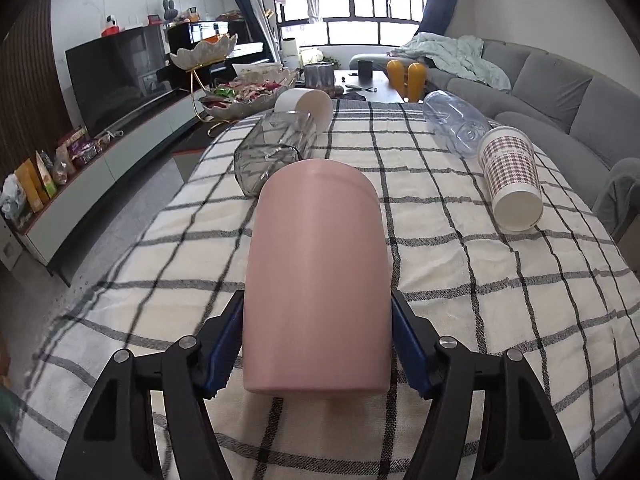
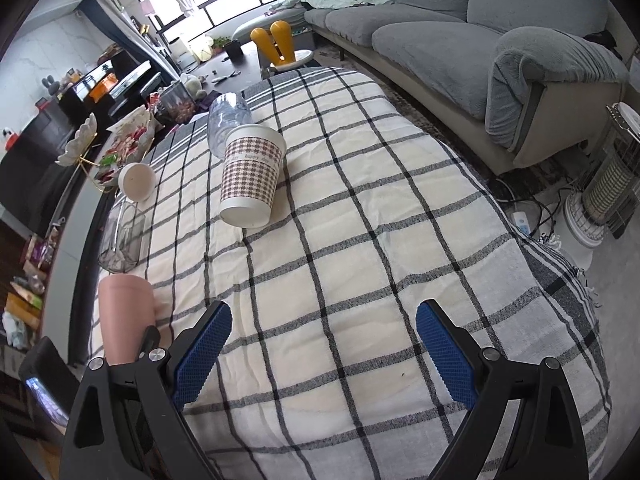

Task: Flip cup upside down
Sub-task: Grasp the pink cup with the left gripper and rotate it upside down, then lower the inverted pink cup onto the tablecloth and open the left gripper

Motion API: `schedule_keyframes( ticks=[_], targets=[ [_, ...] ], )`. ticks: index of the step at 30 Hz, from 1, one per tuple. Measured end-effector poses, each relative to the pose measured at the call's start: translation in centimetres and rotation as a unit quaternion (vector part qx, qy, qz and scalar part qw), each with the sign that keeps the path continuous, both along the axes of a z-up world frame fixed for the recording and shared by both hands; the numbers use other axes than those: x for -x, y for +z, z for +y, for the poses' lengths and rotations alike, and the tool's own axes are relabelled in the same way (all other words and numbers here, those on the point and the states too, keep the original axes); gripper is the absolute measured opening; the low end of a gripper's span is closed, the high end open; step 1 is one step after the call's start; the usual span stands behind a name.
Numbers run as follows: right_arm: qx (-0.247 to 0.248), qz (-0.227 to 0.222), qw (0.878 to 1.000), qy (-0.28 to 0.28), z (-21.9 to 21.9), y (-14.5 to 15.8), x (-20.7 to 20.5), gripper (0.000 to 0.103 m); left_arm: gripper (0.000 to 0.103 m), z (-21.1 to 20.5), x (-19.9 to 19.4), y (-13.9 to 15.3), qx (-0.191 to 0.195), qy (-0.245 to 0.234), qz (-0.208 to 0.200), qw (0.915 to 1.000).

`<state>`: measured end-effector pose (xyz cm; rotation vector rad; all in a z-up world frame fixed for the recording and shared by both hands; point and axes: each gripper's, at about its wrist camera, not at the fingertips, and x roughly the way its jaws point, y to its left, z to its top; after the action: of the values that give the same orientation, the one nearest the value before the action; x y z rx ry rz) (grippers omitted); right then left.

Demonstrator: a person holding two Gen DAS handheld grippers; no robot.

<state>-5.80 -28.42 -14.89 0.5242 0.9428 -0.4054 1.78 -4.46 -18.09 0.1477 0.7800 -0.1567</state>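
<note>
- Five cups are on the checked tablecloth (image 2: 360, 240): one pink cup (image 1: 316, 276), one houndstooth paper cup (image 1: 510, 176), one clear plastic cup (image 1: 454, 124), one white cup (image 1: 306, 106) and one smoky transparent cup (image 1: 272, 152).
- The paper, clear, white and smoky cups all lie on their sides. The paper cup's bottom faces the cameras, and the clear cup lies just behind it, touching or nearly so.
- Two grippers are in view, one per hand.
- The left gripper (image 1: 318, 348) points along the table's length. Its blue pads (image 1: 222, 354) press against both sides of the pink cup near its closer end, so it has the cup clamped.
- The pink cup lies lengthwise in that grip, with its far end pointing toward the smoky cup. Whether it rests on the cloth or is raised just above cannot be told.
- In the right wrist view the pink cup sits near the table's left edge, just beside the smoky cup.
- The right gripper (image 2: 324, 354) is held low over the near part of the cloth with its jaws spread wide and nothing between them.
- Bare cloth stretches ahead of the right gripper up to the paper cup.
- Off the table's right edge stand a grey sofa (image 2: 460, 32) and a heater (image 2: 608, 184); off the left edge is a TV console (image 1: 120, 140).
</note>
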Motion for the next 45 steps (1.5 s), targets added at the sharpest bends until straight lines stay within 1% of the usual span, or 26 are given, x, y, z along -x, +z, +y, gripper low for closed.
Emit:
schedule_keyframes(
  ticks=[2,4,7,9,12,15,16,17,18,20,21,23,25,27,28,29,31,32,34,35,36,38,39,41,45],
  targets=[
    [-0.001,-0.004,1.000,0.001,0.2,0.3,0.0,0.094,0.067,0.1,0.1,0.6,-0.003,0.000,-0.003,1.0000],
    [-0.002,-0.006,1.000,0.001,0.3,0.8,0.1,0.094,0.067,0.2,-0.2,1.3,-0.007,-0.005,0.004,1.0000],
    [-0.006,-0.013,1.000,0.002,0.7,2.1,0.0,0.094,0.067,0.4,-0.5,2.2,-0.020,-0.016,0.041,0.9988],
    [-0.005,-0.018,1.000,0.007,1.1,3.2,-0.2,0.094,0.067,0.5,-0.9,3.1,-0.032,-0.026,0.072,0.9965],
    [0.000,-0.026,1.000,0.014,1.8,5.2,-0.6,0.094,0.067,0.1,-1.8,4.5,-0.055,-0.047,0.129,0.9890],
    [-0.008,-0.030,0.999,0.013,1.9,6.5,-1.0,0.094,0.067,-0.7,-2.6,5.9,-0.082,-0.075,0.187,0.9760],
    [-0.012,-0.029,0.999,0.011,1.7,6.8,-1.1,0.094,0.067,-1.1,-2.9,6.3,-0.094,-0.085,0.206,0.9704],
    [-0.016,-0.027,0.999,0.008,1.6,7.0,-1.3,0.094,0.067,-1.5,-3.2,6.7,-0.110,-0.096,0.230,0.9620],
    [-0.021,-0.022,1.000,0.004,1.4,7.2,-1.6,0.094,0.067,-1.8,-3.4,6.8,-0.121,-0.100,0.248,0.9558],
    [-0.035,-0.011,0.999,-0.002,1.0,7.5,-2.0,0.094,0.067,-2.1,-4.0,6.9,-0.139,-0.103,0.296,0.9394],
    [-0.044,-0.005,0.999,-0.002,0.9,7.6,-2.2,0.094,0.067,-2.4,-4.3,7.0,-0.151,-0.105,0.322,0.9286],
    [-0.051,-0.001,0.999,0.002,0.8,8.3,-2.8,0.094,0.067,-2.9,-4.7,6.7,-0.178,-0.116,0.371,0.9043],
    [-0.054,0.000,0.999,0.005,0.6,8.7,-3.2,0.094,0.067,-3.5,-4.9,6.4,-0.195,-0.126,0.407,0.8836],
    [-0.066,0.002,0.998,0.002,0.1,8.7,-3.6,0.094,0.067,-4.1,-5.3,5.8,-0.209,-0.134,0.448,0.8586],
    [-0.075,0.004,0.997,-0.001,-0.3,8.6,-3.9,0.094,0.067,-4.4,-5.6,5.6,-0.213,-0.134,0.464,0.8492],
    [-0.082,0.005,0.997,-0.004,-0.6,8.4,-4.2,0.094,0.067,-4.8,-6.0,5.3,-0.224,-0.139,0.478,0.8376],
    [-0.099,0.010,0.995,-0.011,-1.4,7.8,-4.9,0.094,0.067,-5.6,-6.6,5.0,-0.242,-0.146,0.491,0.8244],
    [-0.107,0.012,0.994,-0.014,-1.8,7.4,-5.2,0.094,0.067,-6.0,-6.9,4.7,-0.251,-0.151,0.501,0.8144],
    [-0.124,0.018,0.992,-0.020,-2.5,6.6,-6.1,0.094,0.067,-6.8,-7.7,3.7,-0.266,-0.153,0.536,0.7867],
    [-0.135,0.022,0.990,-0.023,-2.9,6.1,-6.4,0.094,0.067,-7.1,-8.0,3.3,-0.275,-0.156,0.546,0.7758],
    [-0.144,0.026,0.989,-0.027,-3.3,5.6,-6.8,0.094,0.067,-7.6,-8.1,2.8,-0.287,-0.165,0.557,0.7615],
    [-0.156,0.032,0.987,-0.032,-3.9,4.9,-7.5,0.094,0.067,-8.4,-8.6,2.0,-0.313,-0.175,0.565,0.7429],
    [-0.162,0.034,0.986,-0.035,-4.3,4.5,-7.8,0.094,0.067,-8.8,-9.0,1.6,-0.325,-0.177,0.569,0.7340],
    [-0.174,0.039,0.983,-0.042,-5.1,3.7,-8.6,0.094,0.067,-9.5,-9.7,1.0,-0.341,-0.183,0.573,0.7223],
    [-0.200,0.046,0.977,-0.052,-6.3,2.2,-10.1,0.094,0.067,-11.0,-11.1,0.1,-0.364,-0.196,0.575,0.7057]
  ],
)
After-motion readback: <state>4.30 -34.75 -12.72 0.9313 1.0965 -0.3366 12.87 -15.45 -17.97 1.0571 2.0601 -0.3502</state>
